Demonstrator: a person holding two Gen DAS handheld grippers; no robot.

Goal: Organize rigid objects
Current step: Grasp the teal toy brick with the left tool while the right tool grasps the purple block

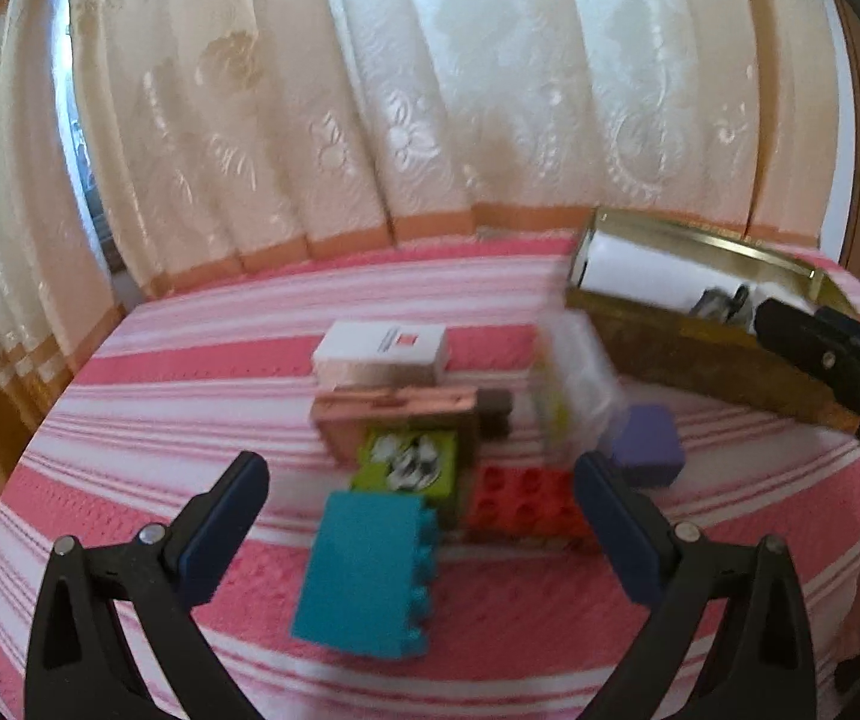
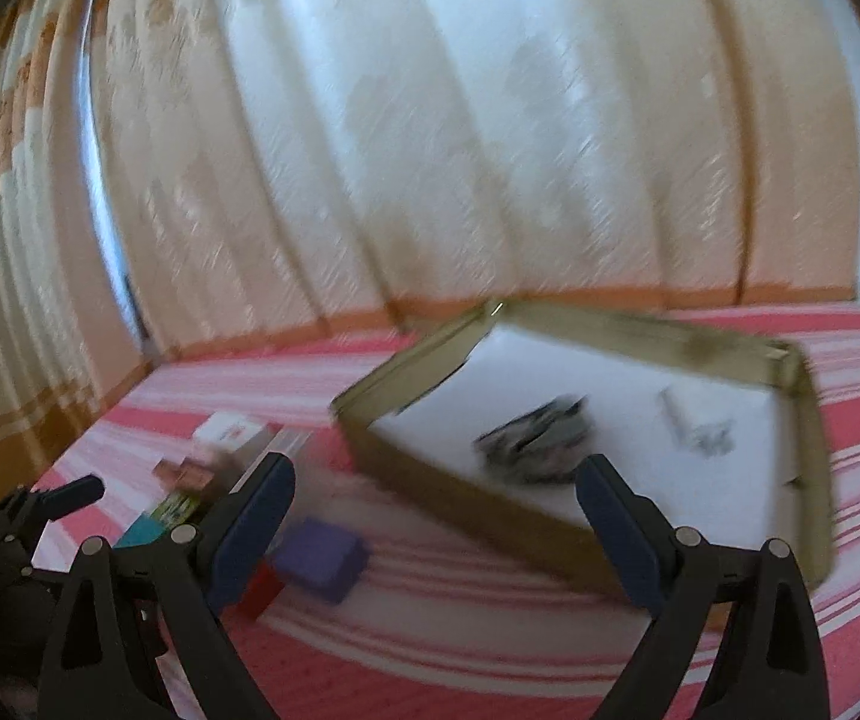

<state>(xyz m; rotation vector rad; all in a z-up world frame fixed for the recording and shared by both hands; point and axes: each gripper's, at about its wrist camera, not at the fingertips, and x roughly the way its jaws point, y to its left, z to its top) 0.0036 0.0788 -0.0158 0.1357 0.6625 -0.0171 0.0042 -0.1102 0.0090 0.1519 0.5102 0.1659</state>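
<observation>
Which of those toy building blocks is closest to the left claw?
The teal block, lying between the open left claw fingers. The red block and green block lie farther back.

The bedspread (image 1: 129, 420) was woven, ribbed cloth. On it, the bricks (image 1: 369, 570) looked matt plastic; the tin (image 2: 550, 516) was dull gold metal.
</observation>
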